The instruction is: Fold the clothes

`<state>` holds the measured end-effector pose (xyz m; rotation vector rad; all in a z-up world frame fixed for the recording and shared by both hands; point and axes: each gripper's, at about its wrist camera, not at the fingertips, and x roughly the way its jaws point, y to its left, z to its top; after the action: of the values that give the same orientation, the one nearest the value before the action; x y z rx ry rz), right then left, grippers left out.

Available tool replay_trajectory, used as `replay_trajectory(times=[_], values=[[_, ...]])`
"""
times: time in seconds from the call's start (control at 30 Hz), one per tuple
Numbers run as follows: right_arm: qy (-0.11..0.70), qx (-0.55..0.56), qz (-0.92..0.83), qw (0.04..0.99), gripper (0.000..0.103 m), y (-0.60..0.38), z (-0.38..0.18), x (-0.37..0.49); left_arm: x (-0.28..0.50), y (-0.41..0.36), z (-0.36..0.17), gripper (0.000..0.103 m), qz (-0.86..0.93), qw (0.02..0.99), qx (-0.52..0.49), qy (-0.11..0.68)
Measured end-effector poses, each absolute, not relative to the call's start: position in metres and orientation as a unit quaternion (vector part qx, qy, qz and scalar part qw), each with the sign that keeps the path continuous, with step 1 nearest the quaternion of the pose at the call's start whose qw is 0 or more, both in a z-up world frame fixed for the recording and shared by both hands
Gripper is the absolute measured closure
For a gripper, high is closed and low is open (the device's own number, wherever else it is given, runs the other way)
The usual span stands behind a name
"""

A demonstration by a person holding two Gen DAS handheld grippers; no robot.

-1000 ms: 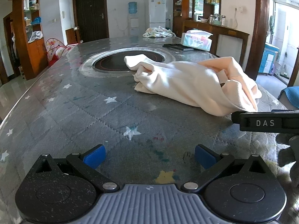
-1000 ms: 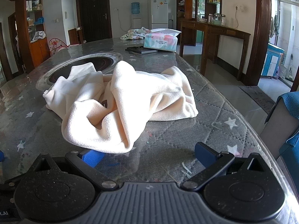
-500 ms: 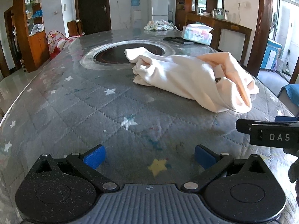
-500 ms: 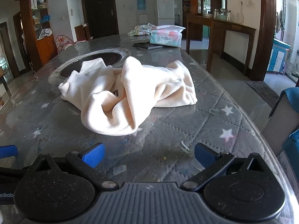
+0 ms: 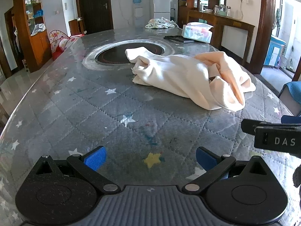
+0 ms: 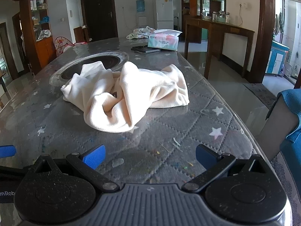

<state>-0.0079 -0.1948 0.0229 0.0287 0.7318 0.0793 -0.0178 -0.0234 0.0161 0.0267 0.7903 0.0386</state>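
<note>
My left gripper [image 5: 150, 157] hangs over the near end of the quilted grey star-print table cover [image 5: 79, 113], jaws spread wide with nothing between them. My right gripper [image 6: 149, 156] is just as wide and just as empty, a little to the right of it.

The cream garment [image 5: 188, 77] lies crumpled ahead of both, well apart from either claw. Its far-left end reaches onto the round dark inset [image 5: 116, 54] in the table; its near-right end bunches close to the right edge. From the right wrist view the garment [image 6: 129, 94] rises in soft ridges with a deep fold in the middle, where something small and dark shows that I cannot make out.

I judge it a light, thick, fleecy knit: limp, no stiffness, not fragile, and not slippery against my blue pads [image 6: 94, 156]. It should drag a little on the quilted cover instead of sliding freely. Being heaped, a pinch in the middle would likely catch several layers and lift a lump.

So I would look for a single edge. The rounded near lobe [image 6: 112, 126] suits my right claw; the narrow tongue over the inset [image 5: 135, 51] looks like a sleeve or corner for my left. I cannot tell hem from cuff yet, so spreading it flat comes first.
</note>
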Motion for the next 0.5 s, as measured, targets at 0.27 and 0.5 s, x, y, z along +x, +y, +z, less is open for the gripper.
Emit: replay_trajectory(times=[0.27,0.5], values=[[0.355,0.020,0.033,0.934,0.000,-0.1990,0.0256,-0.0116,-0.0192,-0.0294,0.0217,0.000,0.019,0.924,0.024,0.380],[0.354,0.023,0.030,0.935,0.000,-0.2013,0.0283,-0.0150,-0.0220,-0.0335,0.0238,0.000,0.017,0.925,0.034,0.379]])
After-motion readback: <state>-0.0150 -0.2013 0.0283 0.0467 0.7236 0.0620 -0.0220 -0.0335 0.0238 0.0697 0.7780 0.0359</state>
